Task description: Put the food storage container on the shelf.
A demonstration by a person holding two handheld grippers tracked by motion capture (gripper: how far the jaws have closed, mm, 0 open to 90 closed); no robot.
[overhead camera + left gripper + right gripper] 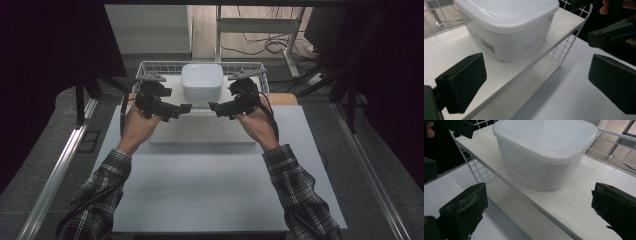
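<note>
A white lidded plastic container [201,81] stands on the upper white shelf board of a wire rack [150,65]. In the left gripper view the container [509,27] is close ahead, and in the right gripper view the container [544,152] is just as near. My left gripper [186,108] hovers open at the container's front left. My right gripper [214,107] hovers open at its front right. The tips of both point toward each other, a little apart, in front of the box. Nothing lies between the jaws of either one.
A lower white shelf board [202,132] lies on the white table [200,190] in front of the rack. The rack's wire mesh side [565,47] stands beside the shelf edge. Cables and a desk frame [260,30] sit on the floor beyond.
</note>
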